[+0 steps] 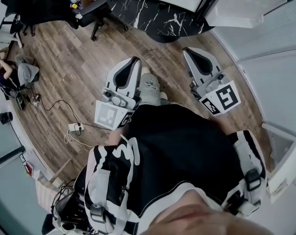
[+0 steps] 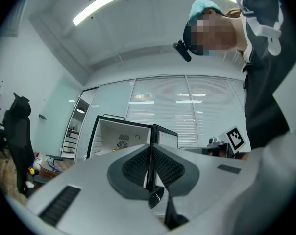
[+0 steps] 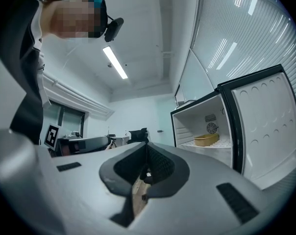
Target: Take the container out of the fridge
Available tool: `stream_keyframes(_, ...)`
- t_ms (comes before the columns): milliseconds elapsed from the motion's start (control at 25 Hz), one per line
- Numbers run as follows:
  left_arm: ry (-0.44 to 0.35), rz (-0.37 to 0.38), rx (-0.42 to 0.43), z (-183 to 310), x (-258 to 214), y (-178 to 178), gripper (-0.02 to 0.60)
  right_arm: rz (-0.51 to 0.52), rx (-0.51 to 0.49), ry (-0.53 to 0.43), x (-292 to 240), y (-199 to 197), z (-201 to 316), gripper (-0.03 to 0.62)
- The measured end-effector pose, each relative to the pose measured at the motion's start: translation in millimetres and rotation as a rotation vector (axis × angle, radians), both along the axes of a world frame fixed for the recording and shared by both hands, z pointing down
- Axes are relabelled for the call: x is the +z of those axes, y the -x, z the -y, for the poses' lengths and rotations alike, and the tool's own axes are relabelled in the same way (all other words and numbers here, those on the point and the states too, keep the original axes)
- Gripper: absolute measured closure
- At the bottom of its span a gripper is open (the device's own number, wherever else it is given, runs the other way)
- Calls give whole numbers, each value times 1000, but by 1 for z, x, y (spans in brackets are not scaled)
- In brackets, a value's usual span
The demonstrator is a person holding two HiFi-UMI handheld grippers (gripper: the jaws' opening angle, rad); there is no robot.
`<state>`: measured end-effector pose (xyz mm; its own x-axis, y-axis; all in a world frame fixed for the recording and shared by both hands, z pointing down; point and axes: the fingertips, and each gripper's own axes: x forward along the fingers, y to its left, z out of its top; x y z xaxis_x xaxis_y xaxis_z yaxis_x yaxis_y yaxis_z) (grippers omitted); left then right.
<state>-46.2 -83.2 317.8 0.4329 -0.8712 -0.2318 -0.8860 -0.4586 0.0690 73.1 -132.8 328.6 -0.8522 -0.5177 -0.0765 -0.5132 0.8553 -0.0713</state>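
The shallow tan container (image 3: 207,140) sits on a shelf in the open fridge (image 3: 193,124), ahead and to the right of the right gripper (image 3: 147,148), well apart from it. That gripper's jaws and the left gripper's (image 2: 150,150) are pressed together, empty.

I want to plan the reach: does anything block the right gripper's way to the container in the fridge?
Nothing visible does. The fridge door stands open, and the container sits in plain sight on a shelf, apart from the right gripper, whose jaws are shut and empty.
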Motion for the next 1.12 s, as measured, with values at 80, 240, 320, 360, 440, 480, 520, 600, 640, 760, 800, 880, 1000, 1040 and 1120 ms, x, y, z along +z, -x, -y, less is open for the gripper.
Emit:
stream_keyframes(80, -3, -4, -1, 2, -1, 3, 558, 2, 3, -6, -2, 3, 3, 580)
stream_keyframes(240, 2, -1, -1, 10, 0, 8, 558, 0, 6, 0, 0, 10, 9, 580)
stream_keyframes(320, 2, 2, -3, 15, -1, 12, 558, -1, 4, 4, 1, 14, 13, 580)
stream_keyframes(360, 1, 4, -3, 18, -1, 14, 558, -1, 3, 4, 1, 16, 16, 580)
stream_keyframes(440, 1, 8, -3, 25, -1, 17, 558, 1, 4, 3, 1, 20, 22, 580)
stream_keyframes(480, 2, 9, -2, 29, 0, 19, 558, 2, 5, 2, 0, 22, 25, 580)
stream_keyframes(520, 2, 10, 0, 32, 0, 20, 558, 3, 6, 0, 0, 24, 29, 580)
stream_keyframes(600, 0, 14, 5, 39, -1, 23, 558, 6, 8, -5, -2, 28, 35, 580)
stream_keyframes(640, -3, 15, 8, 42, -2, 25, 558, 8, 10, -8, -3, 30, 38, 580)
stream_keyframes(760, -11, 14, 16, 53, -7, 29, 558, 8, 19, -15, -5, 33, 48, 580)
stream_keyframes(800, -15, 13, 16, 57, -8, 31, 558, 8, 22, -16, -5, 35, 51, 580)
stream_keyframes(880, -18, 15, 18, 64, -10, 34, 558, 8, 28, -17, -5, 37, 58, 580)
stream_keyframes(1000, -8, 15, 26, 78, -6, 38, 558, 8, 38, -14, -4, 40, 68, 580)
stream_keyframes(1040, -4, 13, 31, 83, -5, 39, 558, 8, 41, -13, -4, 41, 71, 580)
stream_keyframes(1120, 1, 11, 39, 91, -4, 40, 558, 6, 48, -12, -4, 43, 79, 580)
